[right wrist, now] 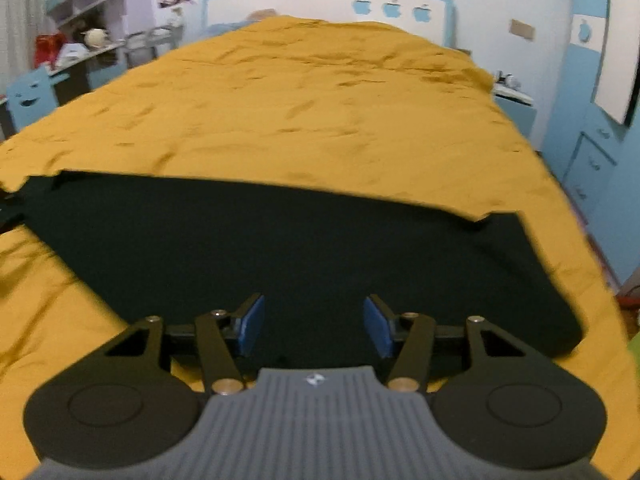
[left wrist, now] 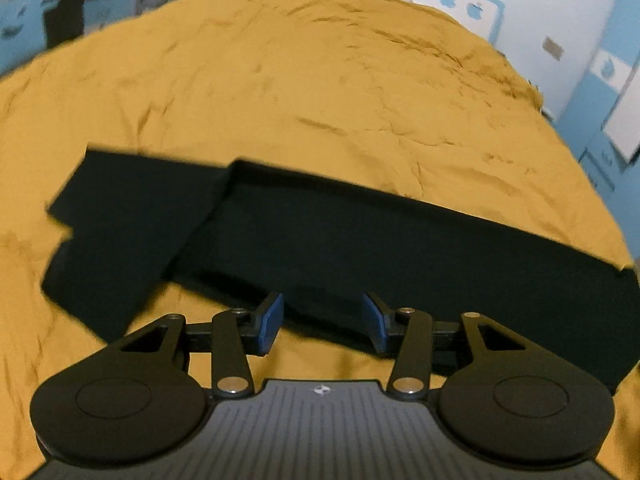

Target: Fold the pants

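Observation:
Black pants (left wrist: 320,236) lie flat across a mustard-yellow bed cover (left wrist: 280,80), folded lengthwise into a long band, with the leg ends splayed at the left in the left wrist view. My left gripper (left wrist: 322,322) hovers over the near edge of the pants, open, with nothing between its blue pads (left wrist: 272,320). In the right wrist view the pants (right wrist: 300,248) spread wide, the waist end at the right. My right gripper (right wrist: 314,326) hangs above this dark cloth near its front edge, open and holding nothing.
The bed cover (right wrist: 320,100) is wrinkled and stretches far back to a white headboard (right wrist: 320,4) with blue apple shapes. A desk with shelves (right wrist: 80,20) stands at the back left, a blue cabinet (right wrist: 592,160) at the right. The bed's right edge drops away near the pants' waist.

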`<state>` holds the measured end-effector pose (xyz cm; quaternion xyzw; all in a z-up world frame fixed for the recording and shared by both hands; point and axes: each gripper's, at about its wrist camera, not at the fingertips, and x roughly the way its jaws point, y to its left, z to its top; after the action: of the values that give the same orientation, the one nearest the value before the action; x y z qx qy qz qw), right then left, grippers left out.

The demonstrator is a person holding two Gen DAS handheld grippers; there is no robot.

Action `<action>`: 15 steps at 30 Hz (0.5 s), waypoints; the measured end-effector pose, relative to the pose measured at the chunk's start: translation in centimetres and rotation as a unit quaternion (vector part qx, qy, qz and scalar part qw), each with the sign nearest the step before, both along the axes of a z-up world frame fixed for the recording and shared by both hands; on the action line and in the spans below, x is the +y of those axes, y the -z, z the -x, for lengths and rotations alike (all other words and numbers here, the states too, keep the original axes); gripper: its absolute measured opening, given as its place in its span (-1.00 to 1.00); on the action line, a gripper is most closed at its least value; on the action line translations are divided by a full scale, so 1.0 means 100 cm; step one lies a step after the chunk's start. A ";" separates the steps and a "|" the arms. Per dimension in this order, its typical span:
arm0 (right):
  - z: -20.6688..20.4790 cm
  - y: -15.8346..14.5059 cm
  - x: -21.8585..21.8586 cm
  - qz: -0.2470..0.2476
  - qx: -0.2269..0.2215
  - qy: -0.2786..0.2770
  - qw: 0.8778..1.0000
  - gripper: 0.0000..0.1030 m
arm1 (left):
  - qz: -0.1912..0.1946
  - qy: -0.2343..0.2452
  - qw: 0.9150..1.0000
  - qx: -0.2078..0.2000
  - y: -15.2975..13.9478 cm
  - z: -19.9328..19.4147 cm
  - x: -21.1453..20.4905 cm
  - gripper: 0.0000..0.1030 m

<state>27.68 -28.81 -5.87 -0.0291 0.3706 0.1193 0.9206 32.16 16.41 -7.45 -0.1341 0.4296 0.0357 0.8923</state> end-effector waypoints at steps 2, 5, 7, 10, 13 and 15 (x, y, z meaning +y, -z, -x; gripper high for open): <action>0.020 0.004 0.024 -0.005 -0.001 -0.008 1.000 -0.11 | 0.031 -0.021 0.999 -0.002 0.007 0.002 0.009 0.05; 0.040 0.013 0.057 -0.008 0.001 -0.018 1.000 -0.24 | 0.074 -0.049 0.996 -0.004 0.020 -0.001 0.025 0.02; 0.044 0.020 0.077 0.015 -0.003 -0.027 1.000 -0.36 | 0.100 -0.070 0.993 -0.005 0.028 -0.001 0.034 0.00; 0.045 0.025 0.097 0.047 -0.015 -0.046 0.998 -0.39 | 0.148 -0.104 0.983 -0.011 0.040 -0.008 0.048 0.00; 0.038 0.030 0.107 0.075 -0.019 -0.066 0.995 -0.46 | 0.190 -0.135 0.972 -0.002 0.054 -0.018 0.059 0.00; 0.033 0.034 0.107 0.096 -0.018 -0.073 0.993 -0.85 | 0.206 -0.150 0.967 0.003 0.061 -0.023 0.062 -0.17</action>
<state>24.41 -18.15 -9.24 -0.1465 0.3610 0.1495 0.9088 34.41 22.56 -13.55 -0.3781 0.4057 0.0802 0.8283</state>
